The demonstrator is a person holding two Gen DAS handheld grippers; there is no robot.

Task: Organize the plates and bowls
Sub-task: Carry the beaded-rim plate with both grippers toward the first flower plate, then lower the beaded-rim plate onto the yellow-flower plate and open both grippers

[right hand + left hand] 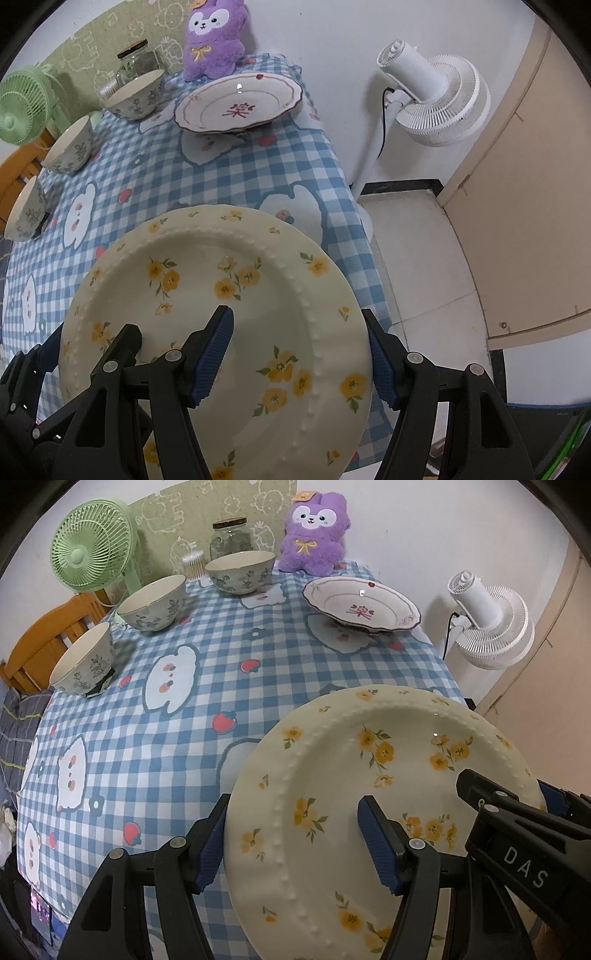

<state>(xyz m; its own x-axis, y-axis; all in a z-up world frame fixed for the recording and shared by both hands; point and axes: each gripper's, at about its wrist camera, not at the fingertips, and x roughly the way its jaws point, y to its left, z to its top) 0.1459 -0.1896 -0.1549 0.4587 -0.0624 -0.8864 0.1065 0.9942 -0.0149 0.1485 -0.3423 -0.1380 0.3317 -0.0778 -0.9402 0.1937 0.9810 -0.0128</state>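
Item: yellow plate (369, 794), glazed ceramic, stiff, slick, breakable, at bench's (155, 775) near edge. I am straddling its rim with left tongs (291, 838) at 9 o'clock, right tongs (301, 354) at 3, both half-open, grip unclear.

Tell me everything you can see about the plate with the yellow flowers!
The yellow-flower plate is round, cream and glossy like ceramic, with little raised beads around its rim and yellow blossoms with green leaves scattered over it. It sits tilted at the near edge of the checked tablecloth. The left tongs straddle its left rim and the right tongs its right rim, one blue pad over the plate and one outside; whether the pads press cannot be told.
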